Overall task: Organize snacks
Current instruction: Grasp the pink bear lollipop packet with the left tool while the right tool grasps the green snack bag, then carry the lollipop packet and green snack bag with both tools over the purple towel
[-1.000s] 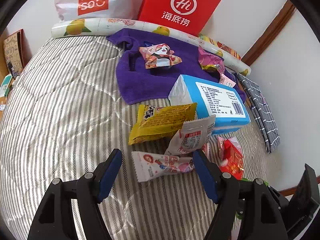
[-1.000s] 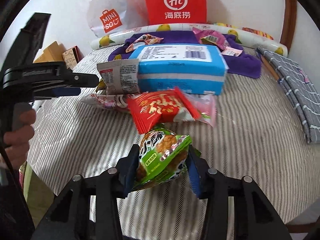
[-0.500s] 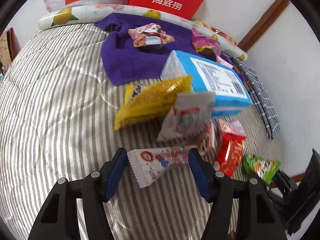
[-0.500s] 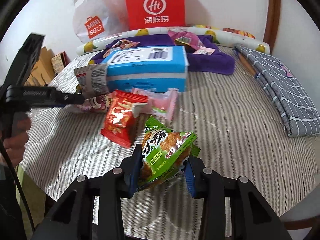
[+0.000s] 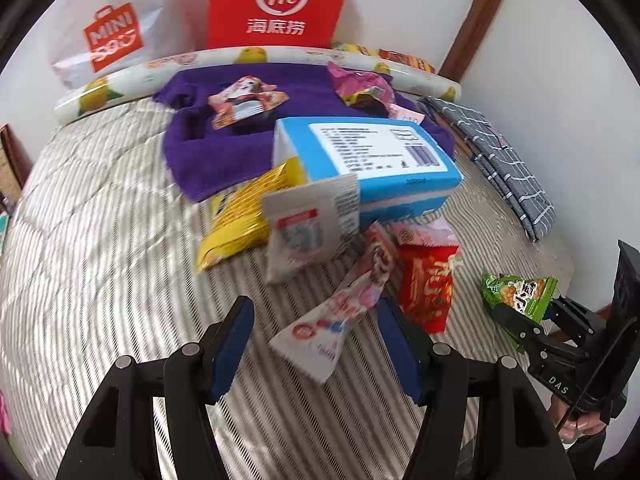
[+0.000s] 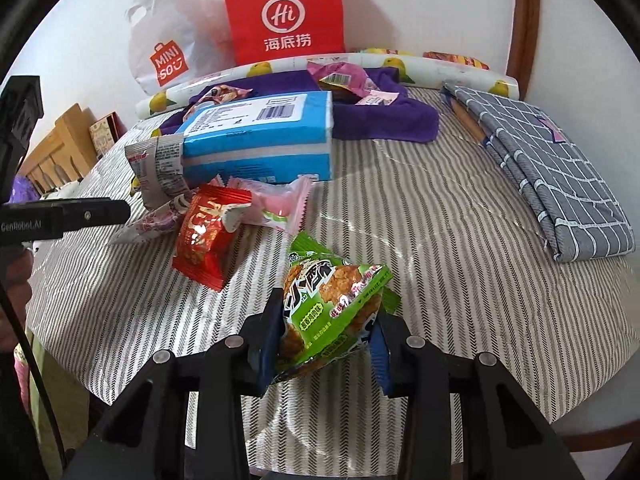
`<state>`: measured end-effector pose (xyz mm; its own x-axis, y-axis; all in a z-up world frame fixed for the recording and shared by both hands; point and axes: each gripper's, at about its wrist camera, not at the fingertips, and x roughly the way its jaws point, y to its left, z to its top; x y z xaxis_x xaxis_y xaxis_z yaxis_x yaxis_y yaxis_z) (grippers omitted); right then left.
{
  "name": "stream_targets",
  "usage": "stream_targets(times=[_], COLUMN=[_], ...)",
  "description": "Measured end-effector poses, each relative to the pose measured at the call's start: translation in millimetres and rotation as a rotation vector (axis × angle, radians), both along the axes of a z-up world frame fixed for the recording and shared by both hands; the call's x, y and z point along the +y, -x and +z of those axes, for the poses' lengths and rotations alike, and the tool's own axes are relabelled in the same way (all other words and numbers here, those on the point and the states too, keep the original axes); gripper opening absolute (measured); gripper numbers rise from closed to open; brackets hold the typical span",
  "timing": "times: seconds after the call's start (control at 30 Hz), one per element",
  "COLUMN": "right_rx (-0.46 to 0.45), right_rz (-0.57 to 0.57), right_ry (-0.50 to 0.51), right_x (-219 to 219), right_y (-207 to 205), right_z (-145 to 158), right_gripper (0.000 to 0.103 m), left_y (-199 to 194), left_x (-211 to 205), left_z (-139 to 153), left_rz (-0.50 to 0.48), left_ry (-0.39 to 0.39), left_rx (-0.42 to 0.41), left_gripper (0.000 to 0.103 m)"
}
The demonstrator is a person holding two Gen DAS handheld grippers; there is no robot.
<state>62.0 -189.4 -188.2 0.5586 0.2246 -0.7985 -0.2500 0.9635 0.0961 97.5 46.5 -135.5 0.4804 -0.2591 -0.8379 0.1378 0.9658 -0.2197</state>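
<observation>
right gripper: clenched on the green snack packet, in front of the blue box
left gripper: spread wide (nothing pinched), white-pink packet between the pads, near side of the blue box

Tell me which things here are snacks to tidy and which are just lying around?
Snacks to tidy: green packet in the right gripper, white packet by the left gripper, red packet, yellow packet.

Lying around: blue box, purple towel, red bag, grey cloth.
</observation>
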Motion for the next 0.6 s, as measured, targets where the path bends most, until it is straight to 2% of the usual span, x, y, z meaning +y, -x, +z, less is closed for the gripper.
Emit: stream_targets(times=[0.2,0.4,0.6], right_rx=[-0.019,-0.018,0.001], right_rz=[-0.002,-0.012,-0.001], right_ry=[0.002,-0.004,-0.008], right_x=[-5.1,-12.6,-14.6], right_y=[-9.4,-25.3,-25.7], right_z=[-3.7,-4.9,-6.2], right_gripper=[0.04,0.042,0.046], left_y=[-16.0,-6.6,-16.6], left_x=[-23.0,-44.1,-55.7], left_z=[-20.9,-24.8,-27.3], left_rz=[-0.061,-0.123,-0.127], left_ry=[-0.004,-0.065,-0.112], left_rx=[0.057,0.05,0.022], left_gripper=[0.061,0.035,0.035])
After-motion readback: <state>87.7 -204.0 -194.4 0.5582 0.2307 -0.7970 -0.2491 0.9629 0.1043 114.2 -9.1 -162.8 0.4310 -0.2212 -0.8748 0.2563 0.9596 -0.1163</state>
